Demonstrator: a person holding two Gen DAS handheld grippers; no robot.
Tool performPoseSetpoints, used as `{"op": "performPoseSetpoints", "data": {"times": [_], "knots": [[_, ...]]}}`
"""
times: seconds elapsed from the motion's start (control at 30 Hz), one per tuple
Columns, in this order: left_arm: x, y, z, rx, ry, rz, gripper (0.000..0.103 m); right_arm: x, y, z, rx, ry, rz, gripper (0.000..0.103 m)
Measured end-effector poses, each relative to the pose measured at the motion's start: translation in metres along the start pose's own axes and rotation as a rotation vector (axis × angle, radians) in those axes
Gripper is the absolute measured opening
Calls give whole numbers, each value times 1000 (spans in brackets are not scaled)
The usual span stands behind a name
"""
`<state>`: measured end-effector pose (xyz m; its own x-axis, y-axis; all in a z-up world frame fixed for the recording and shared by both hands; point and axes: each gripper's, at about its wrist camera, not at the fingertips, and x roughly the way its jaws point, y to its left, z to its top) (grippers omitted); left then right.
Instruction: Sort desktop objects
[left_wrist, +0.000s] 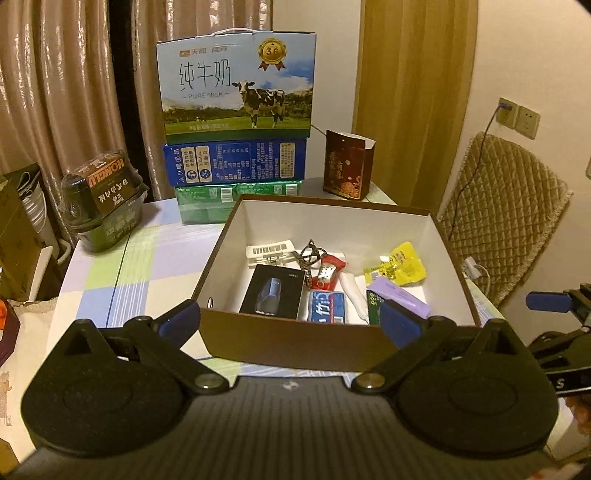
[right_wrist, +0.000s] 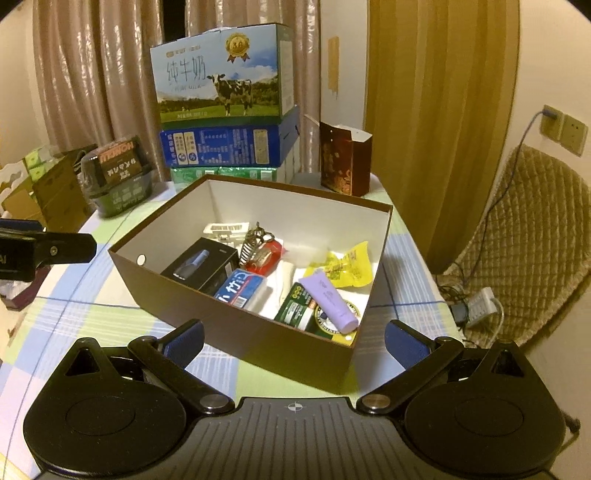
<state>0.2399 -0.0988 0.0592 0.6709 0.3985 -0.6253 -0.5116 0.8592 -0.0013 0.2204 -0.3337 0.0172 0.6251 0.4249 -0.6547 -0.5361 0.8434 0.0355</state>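
Note:
A brown box (left_wrist: 295, 343) with white inner walls stands on the checked tablecloth; it also shows in the right wrist view (right_wrist: 236, 332). Inside lie a black product box (left_wrist: 271, 291), a blue-and-white pack (left_wrist: 327, 306), a red packet (left_wrist: 327, 273), a purple tube (right_wrist: 328, 299), a yellow packet (right_wrist: 345, 266) and a green packet (right_wrist: 299, 306). My left gripper (left_wrist: 291, 319) is open and empty, just in front of the box's near wall. My right gripper (right_wrist: 293, 341) is open and empty at the box's near corner.
Stacked milk cartons (left_wrist: 236, 85) stand behind the box, with a dark red paper bag (left_wrist: 347, 166) to their right and a wrapped bowl pack (left_wrist: 103, 199) to the left. A padded chair (right_wrist: 517, 240) stands right of the table, with a power strip (right_wrist: 480, 302) beside it.

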Motion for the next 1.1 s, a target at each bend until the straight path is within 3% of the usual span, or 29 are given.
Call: {"op": "performPoseSetpoints", "data": {"times": [0.53,1.1], "knots": [[-38,24,-31,33,85,11,102,-29,41,-24,45,9,-29,101],[-65,47,-52,65,82,-20,102,-52,72,-47,64,9,-54,101]]}}
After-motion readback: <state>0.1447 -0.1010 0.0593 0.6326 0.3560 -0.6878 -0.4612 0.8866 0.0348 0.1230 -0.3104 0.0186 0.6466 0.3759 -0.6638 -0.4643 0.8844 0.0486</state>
